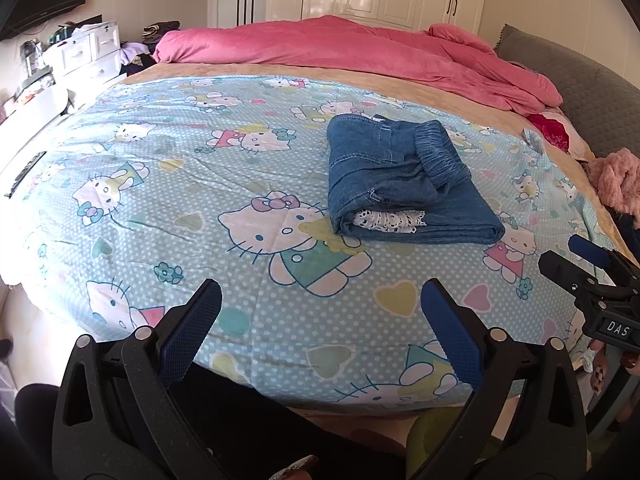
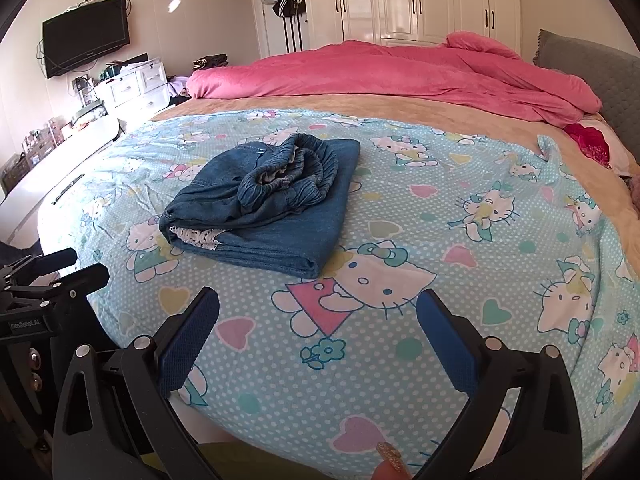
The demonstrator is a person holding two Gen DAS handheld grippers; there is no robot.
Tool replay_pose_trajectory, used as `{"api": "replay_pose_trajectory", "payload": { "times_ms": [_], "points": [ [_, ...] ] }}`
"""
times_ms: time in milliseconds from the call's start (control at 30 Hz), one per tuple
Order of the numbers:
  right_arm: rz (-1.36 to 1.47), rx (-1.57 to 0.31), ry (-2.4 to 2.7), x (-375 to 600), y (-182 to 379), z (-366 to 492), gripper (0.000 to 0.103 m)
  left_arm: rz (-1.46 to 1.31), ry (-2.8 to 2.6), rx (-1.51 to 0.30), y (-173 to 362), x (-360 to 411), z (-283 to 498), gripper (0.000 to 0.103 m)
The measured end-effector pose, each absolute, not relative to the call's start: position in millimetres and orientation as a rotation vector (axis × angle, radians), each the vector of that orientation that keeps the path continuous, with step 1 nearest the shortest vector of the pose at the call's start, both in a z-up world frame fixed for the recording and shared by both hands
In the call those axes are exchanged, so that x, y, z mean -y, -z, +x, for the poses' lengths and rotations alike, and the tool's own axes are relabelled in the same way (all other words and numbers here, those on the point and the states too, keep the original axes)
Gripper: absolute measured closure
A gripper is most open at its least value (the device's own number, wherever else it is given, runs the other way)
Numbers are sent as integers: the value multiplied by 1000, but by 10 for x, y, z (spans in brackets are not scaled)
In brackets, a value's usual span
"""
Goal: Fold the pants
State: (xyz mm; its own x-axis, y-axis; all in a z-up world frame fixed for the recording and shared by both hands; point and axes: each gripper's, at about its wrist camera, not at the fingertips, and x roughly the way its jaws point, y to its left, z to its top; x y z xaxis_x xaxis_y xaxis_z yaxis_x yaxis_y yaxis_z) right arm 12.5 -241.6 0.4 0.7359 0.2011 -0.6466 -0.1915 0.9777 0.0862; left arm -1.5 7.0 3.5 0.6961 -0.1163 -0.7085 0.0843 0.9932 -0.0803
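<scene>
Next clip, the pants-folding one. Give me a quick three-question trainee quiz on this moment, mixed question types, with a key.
1. True or false: the left gripper is clamped on the denim pants.
2. What peeks from the bundle's near end? A) white lace trim B) a belt C) a sock
3. Fill in: the pants lie on the blue cartoon-print ____.

Key: 1. False; both it and the right gripper are open, short of the pants. 2. A. 3. sheet.
</scene>
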Motion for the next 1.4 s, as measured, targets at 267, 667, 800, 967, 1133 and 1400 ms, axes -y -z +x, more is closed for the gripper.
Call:
{"api": "replay_pose_trajectory", "payload": {
  "times_ms": [267, 667, 800, 967, 1133, 1400],
  "points": [
    [15, -713, -214, 2422, -10, 124, 4, -40, 108, -794, -39, -74, -23, 9],
    [16, -713, -213, 2431, -16, 109, 4, -32, 96, -799, -33, -81, -26, 9],
    [17, -715, -213, 2430, -13, 103, 4, -30, 93, -800, -29, -89, -23, 9],
    [19, -716, -210, 2436, -2, 100, 4, -28, 91, -801, -29, -87, -15, 9],
    [18, -714, -208, 2450, -1, 99, 4, -33, 92, -804, -31, -93, -12, 9],
    [19, -721, -168, 2572, 21, 118, 4, -31, 68, -803, -45, -122, -6, 9]
  ]
}}
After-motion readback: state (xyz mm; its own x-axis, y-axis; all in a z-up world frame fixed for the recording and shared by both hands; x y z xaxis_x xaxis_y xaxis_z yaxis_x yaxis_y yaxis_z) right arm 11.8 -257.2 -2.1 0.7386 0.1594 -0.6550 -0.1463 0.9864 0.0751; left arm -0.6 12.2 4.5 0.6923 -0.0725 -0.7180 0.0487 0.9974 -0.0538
